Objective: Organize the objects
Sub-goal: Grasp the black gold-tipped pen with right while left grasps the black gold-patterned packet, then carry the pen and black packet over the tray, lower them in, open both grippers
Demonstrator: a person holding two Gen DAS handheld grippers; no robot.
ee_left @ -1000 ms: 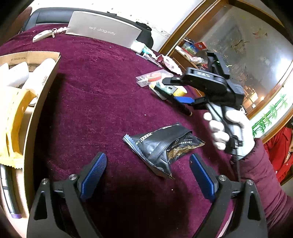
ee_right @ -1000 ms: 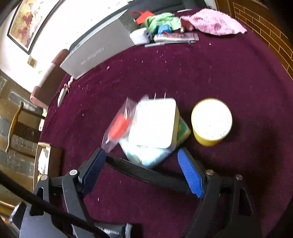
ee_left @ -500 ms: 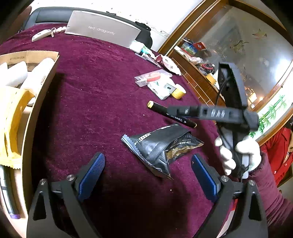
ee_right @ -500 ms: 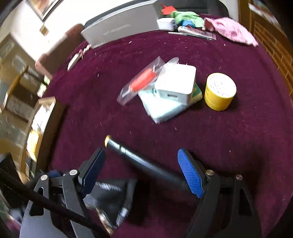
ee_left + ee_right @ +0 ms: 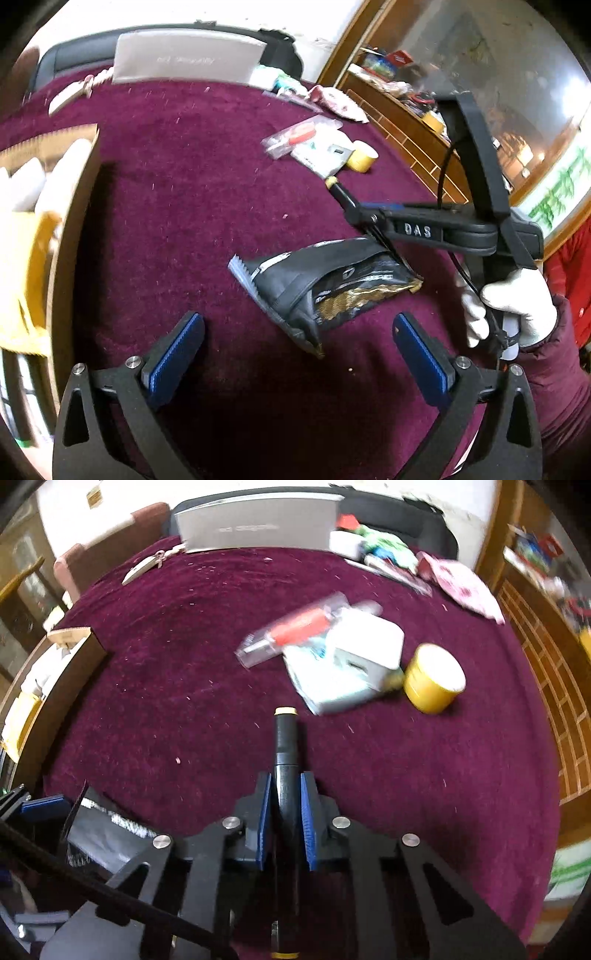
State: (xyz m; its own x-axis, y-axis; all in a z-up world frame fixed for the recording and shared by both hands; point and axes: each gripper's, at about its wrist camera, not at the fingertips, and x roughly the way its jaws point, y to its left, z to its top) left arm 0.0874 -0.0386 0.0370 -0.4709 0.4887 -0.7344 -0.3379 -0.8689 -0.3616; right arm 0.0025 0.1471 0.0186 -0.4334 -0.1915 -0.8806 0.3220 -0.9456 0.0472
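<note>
A black marker [image 5: 286, 738] with a yellow end cap sticks out forward from my right gripper [image 5: 287, 781], which is shut on its barrel. From the left wrist the same marker [image 5: 340, 190] shows in the right gripper [image 5: 369, 216], held by a white-gloved hand. My left gripper [image 5: 297, 321] is open, its jaws still opening. A crumpled black foil packet [image 5: 325, 288] lies on the maroon cloth with its near corner between the pads, untouched. A cardboard box [image 5: 74, 206] with white and yellow items stands at the left.
On the cloth beyond the marker sit a yellow tub [image 5: 434, 679], a white charger block [image 5: 369, 646] on a pale packet, and a clear sleeve with a red tool [image 5: 295, 627]. A grey box [image 5: 255, 528] and a pink cloth [image 5: 461, 587] lie at the far edge.
My right gripper moved from over the charger pile to the marker, rolled and shut on it. The left jaws spread a little wider around the packet.
</note>
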